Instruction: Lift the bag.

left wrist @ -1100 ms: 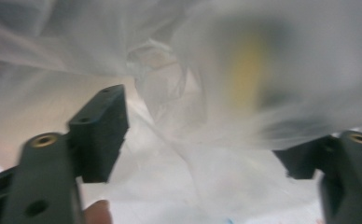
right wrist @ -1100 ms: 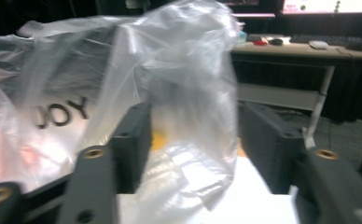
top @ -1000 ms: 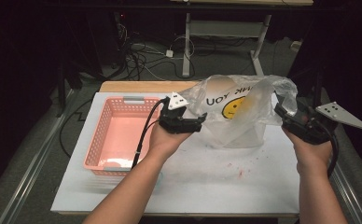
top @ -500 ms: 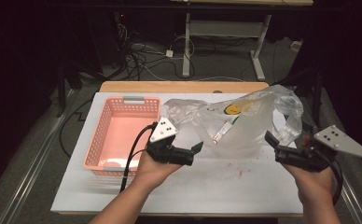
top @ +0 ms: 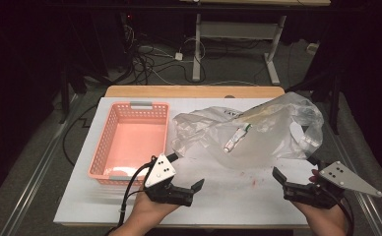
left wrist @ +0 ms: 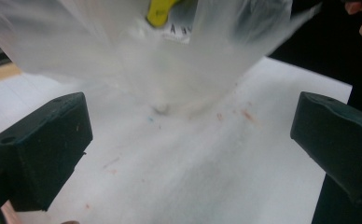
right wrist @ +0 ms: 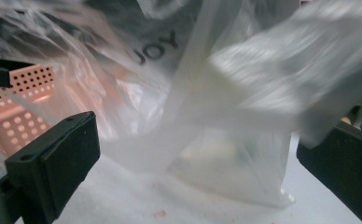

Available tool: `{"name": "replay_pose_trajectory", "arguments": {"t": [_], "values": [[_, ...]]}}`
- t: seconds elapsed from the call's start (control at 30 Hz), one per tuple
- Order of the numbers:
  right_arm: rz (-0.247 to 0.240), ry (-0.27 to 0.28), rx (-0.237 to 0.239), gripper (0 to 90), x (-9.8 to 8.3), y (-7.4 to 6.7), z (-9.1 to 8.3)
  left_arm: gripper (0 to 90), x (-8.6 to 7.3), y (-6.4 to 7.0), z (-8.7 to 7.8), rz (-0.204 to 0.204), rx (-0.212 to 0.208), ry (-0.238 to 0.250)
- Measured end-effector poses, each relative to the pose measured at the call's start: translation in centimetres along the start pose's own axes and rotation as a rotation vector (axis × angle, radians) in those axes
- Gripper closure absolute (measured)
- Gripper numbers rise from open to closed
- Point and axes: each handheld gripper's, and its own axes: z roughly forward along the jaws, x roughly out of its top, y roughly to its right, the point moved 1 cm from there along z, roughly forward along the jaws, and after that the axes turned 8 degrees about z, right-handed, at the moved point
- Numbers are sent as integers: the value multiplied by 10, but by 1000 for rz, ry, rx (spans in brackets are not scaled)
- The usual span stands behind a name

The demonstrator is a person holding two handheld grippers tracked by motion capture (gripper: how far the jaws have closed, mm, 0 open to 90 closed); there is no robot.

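A clear plastic bag (top: 258, 135) lies slumped on the white counter (top: 228, 196), just right of a pink basket (top: 130, 142), a small tube (top: 236, 139) visible inside it. The left tool (top: 189, 172) and right tool (top: 292, 169) sit near the counter's front edge, jaws just opened wide with nothing between them, both clear of the bag

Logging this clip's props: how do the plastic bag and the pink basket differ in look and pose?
The plastic bag is clear, soft and crumpled, lying collapsed on the table; the pink basket is rigid, perforated and stands upright. The bag holds a small tube; the basket looks empty. The bag bears print; the basket is plain. Both rest on the white tabletop, touched by neither gripper.
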Motion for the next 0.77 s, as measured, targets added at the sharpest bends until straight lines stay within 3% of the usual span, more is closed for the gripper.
{"name": "replay_pose_trajectory", "arguments": {"t": [0.2,0.27,0.3,0.5,0.67,0.77], "values": [[16,-65,-23,0,-29,11,15,0,-22,6,28,17,-19,-75],[20,-79,-33,0,-39,15,20,0,-27,11,35,68,-5,-86],[19,-81,-38,0,-43,18,23,0,-27,13,38,68,-22,-93],[31,-121,-42,0,-62,26,35,0,-34,20,53,38,-72,-124],[28,-102,-44,0,-64,25,36,0,-42,13,59,-21,-83,-132],[39,-99,-47,0,-65,24,34,0,-43,13,57,-18,-74,-115]]}}
